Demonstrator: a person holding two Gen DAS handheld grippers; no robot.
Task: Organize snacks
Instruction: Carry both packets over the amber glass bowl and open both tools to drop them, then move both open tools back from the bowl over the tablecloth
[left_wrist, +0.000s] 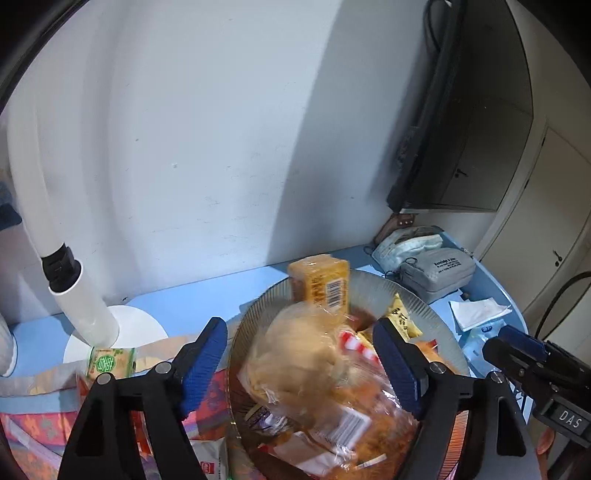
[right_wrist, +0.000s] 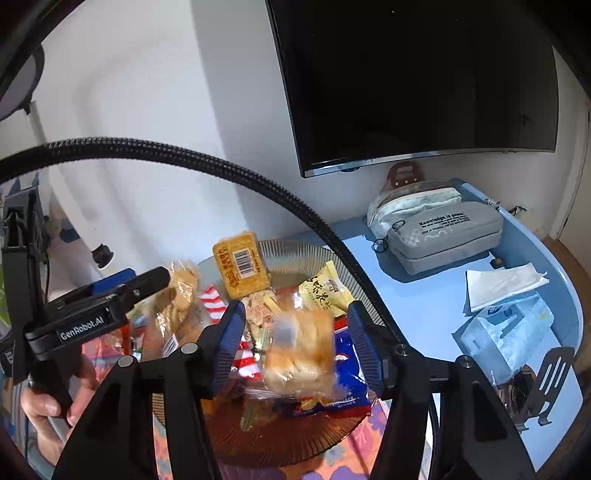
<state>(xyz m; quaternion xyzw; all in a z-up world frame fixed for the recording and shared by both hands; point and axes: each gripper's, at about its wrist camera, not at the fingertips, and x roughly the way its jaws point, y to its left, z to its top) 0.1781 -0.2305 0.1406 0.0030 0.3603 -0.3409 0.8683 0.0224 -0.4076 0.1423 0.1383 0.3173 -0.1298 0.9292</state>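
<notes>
Because both bread packets sit blurred between pads that do not seem to press them, each looks just let go over the bowl. Left gripper (left_wrist: 299, 365) stands wide open, its 2 ribbed blue pads clear of a round bun in crinkly clear wrap (left_wrist: 295, 362). Right gripper (right_wrist: 293, 343) is open more narrowly around a squarish loaf packet (right_wrist: 299, 350), with gaps showing at both sides.

Beneath them the ribbed glass bowl (right_wrist: 295, 247) gathers the snacks in 1 place: a boxy orange cake pack (right_wrist: 242, 269) at 12 o'clock, a pale yellow pouch (right_wrist: 325, 291) at 1 o'clock, and a glossy blue bag (right_wrist: 351, 373) at 4 o'clock.

Outward, the smooth blue bench (right_wrist: 424, 295) carries a soft grey pouch (right_wrist: 447, 232) at 2 o'clock, well apart.
</notes>
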